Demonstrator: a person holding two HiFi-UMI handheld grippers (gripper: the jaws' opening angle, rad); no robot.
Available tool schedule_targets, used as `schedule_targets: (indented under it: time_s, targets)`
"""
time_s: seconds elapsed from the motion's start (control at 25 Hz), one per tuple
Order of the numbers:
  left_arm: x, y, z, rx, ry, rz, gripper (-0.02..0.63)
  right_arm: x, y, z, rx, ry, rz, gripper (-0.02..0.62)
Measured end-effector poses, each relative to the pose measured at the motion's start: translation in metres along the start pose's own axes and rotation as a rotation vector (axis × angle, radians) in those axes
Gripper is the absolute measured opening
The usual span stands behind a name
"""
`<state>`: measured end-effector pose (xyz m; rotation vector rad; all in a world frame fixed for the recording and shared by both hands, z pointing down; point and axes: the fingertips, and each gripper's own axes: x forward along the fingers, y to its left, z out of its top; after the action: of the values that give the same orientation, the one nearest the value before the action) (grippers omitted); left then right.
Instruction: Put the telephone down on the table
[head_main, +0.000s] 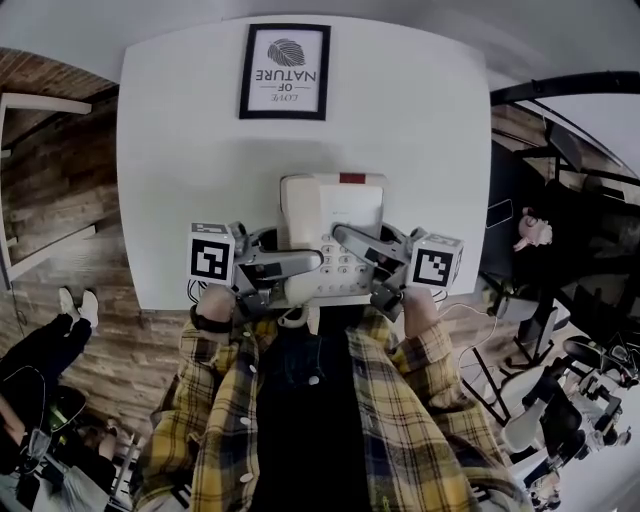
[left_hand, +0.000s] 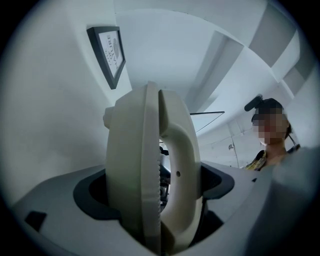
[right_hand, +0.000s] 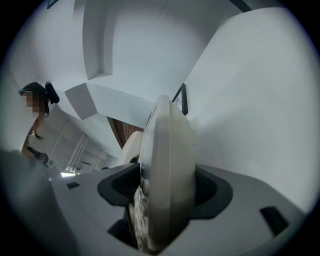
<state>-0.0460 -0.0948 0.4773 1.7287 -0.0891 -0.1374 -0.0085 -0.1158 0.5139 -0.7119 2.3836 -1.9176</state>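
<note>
Clamping the telephone (head_main: 335, 205) tight between their fingers (head_main: 300, 262), left gripper (head_main: 292, 268) and right gripper (head_main: 365, 248) hold it at the bench's (head_main: 180, 150) near edge, perhaps not yet resting; an uneven release could tip it off.

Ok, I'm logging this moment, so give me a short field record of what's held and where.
held: telephone, cream
left gripper: fingers shut on the telephone's left side
right gripper: fingers shut on its right side
place: over the white table, near edge
also on table: framed picture, far edge
set down yet: cannot tell
</note>
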Motion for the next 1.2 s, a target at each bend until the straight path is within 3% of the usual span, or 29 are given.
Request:
schedule_targets:
  time_s: [0.56,1.2]
  targets:
    - [0.000,0.009,-0.001,0.007,-0.019,0.059,0.446,-0.001,-0.007,0.000,-0.008,0.015,-0.015,0.279]
    - [-0.002,0.034,0.007,-0.039,-0.067,0.134,0.446,-0.001,-0.032,0.005,0.030,0.027,-0.071,0.279]
